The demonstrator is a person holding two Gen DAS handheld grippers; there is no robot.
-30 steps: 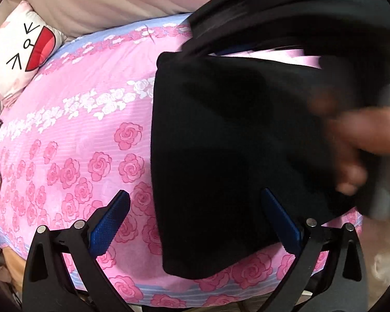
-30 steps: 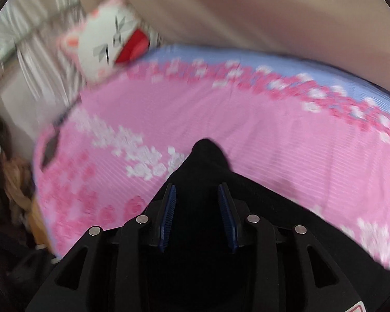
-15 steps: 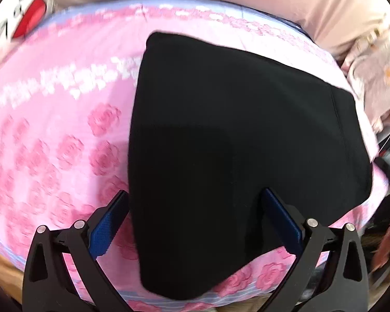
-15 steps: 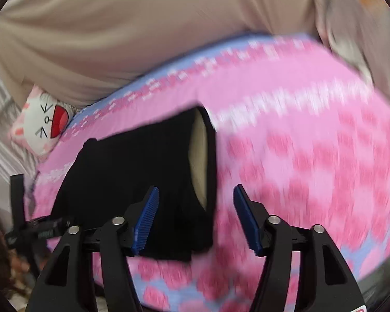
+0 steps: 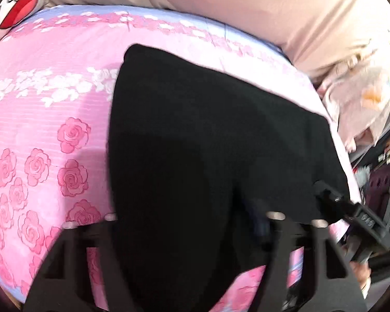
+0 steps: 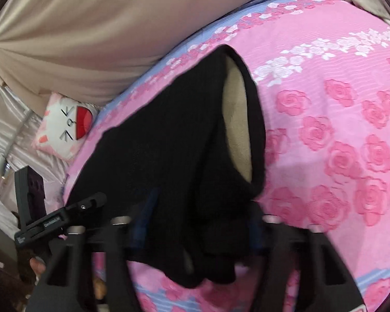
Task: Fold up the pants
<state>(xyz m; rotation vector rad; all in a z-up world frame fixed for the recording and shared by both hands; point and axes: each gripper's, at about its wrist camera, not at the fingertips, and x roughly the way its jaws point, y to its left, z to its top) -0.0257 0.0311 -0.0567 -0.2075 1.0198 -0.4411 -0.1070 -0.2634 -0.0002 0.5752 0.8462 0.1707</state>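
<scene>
the black pants [image 5: 208, 143] lie folded on the pink rose bedsheet [image 5: 39, 130], near its front edge. the left gripper [image 5: 184, 223] is closing with the near hem between its jaws. the right gripper [image 6: 195, 223] is closing around the bunched waistband end, beige lining showing.

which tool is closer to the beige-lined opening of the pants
Right. The right tool is closing on the pants just below the opening; the left tool is closing on their opposite edge.
</scene>
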